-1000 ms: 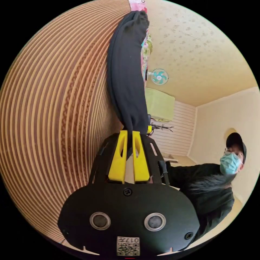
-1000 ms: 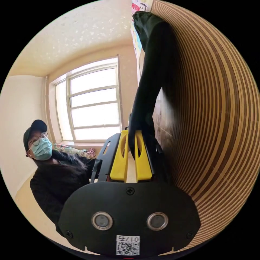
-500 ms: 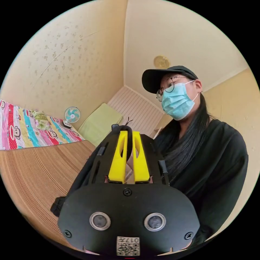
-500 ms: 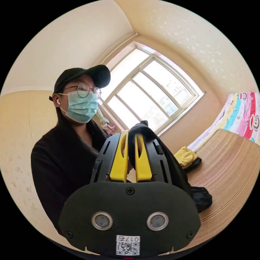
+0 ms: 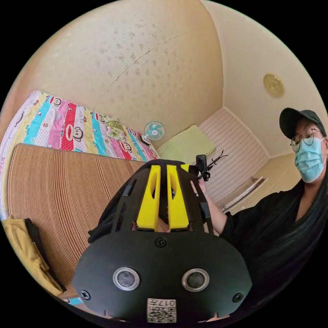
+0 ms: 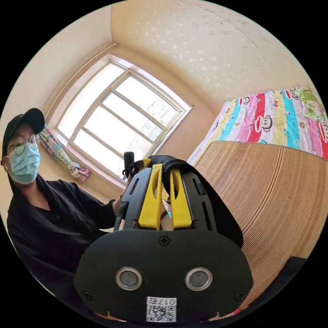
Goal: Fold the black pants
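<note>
Left tongs (image 5: 163, 196) were nearly closed, both jaws pinching a fold of the pants (image 5: 102, 227); right tongs (image 6: 166, 198) likewise clamped the pants (image 6: 218, 218). The cloth draped back over both housings, above the mat (image 5: 61, 191). Judged soft, light and limp; best held at hem or waistband edges.

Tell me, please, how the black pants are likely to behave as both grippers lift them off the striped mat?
The black pants will probably hang limp, since the cloth already drapes over the right gripper. They seem light, as the left gripper holds them by a thin pinch. The loose part may drag along the striped woven mat.
</note>
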A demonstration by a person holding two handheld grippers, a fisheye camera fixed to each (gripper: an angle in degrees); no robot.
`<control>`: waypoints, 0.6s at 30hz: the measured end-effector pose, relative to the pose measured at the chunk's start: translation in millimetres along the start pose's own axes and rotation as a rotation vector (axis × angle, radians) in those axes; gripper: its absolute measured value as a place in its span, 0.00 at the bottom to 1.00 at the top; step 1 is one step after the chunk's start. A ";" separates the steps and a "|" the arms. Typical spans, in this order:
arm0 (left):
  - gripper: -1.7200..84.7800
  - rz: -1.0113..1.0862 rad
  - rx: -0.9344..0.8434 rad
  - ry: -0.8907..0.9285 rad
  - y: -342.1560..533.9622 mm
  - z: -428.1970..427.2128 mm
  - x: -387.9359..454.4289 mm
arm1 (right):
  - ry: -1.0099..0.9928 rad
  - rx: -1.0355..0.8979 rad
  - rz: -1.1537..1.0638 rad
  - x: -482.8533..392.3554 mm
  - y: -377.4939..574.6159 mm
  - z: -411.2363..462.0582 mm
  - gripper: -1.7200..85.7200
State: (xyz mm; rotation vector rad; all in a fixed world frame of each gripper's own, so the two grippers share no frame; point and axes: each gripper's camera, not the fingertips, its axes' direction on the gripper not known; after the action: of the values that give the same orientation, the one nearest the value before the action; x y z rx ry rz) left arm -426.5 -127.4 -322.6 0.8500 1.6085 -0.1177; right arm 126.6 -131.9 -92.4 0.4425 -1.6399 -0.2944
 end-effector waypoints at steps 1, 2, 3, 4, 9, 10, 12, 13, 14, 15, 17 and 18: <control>0.07 -0.030 -0.045 -0.025 16.5 11.9 -8.6 | 0.040 -0.070 0.055 16.0 30.6 22.4 0.04; 0.07 -0.109 -0.150 -0.067 53.6 38.5 -28.9 | 0.085 -0.171 0.128 35.9 65.8 49.3 0.04; 0.07 -0.194 -0.269 -0.094 94.8 67.6 -50.4 | 0.106 -0.227 0.167 46.4 85.0 63.7 0.05; 0.07 -0.234 -0.332 -0.100 115.9 82.3 -61.0 | 0.147 -0.333 0.256 68.3 126.5 91.8 0.06; 0.15 -0.503 -0.624 -0.146 230.4 151.8 -131.3 | 0.263 -0.611 0.636 143.5 243.7 148.4 0.15; 0.16 -0.515 -0.605 -0.146 229.7 152.0 -136.9 | 0.239 -0.547 0.686 152.9 247.7 142.8 0.16; 0.19 -0.519 -0.529 -0.178 211.7 156.4 -160.6 | 0.185 -0.397 0.756 168.5 241.9 129.1 0.16; 0.19 -0.512 -0.519 -0.192 206.0 159.6 -167.0 | 0.162 -0.293 0.782 180.4 233.7 120.3 0.17; 0.21 -0.508 -0.511 -0.208 194.4 170.0 -183.1 | 0.167 -0.223 0.788 193.4 224.2 115.6 0.18; 0.22 -0.514 -0.512 -0.190 184.0 184.7 -201.3 | 0.182 -0.202 0.788 200.6 219.5 115.1 0.19; 0.22 -0.538 -0.532 -0.155 173.2 211.4 -228.6 | 0.213 -0.183 0.806 234.7 205.1 126.2 0.20; 0.22 -0.554 -0.560 -0.142 168.8 230.1 -243.1 | 0.191 -0.188 0.822 244.6 203.3 132.1 0.21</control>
State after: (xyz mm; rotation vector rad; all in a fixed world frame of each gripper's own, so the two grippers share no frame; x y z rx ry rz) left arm -146.5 -235.4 -97.8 -0.0427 1.5895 -0.1064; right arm -45.8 -69.8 199.2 -0.3487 -1.4578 0.2066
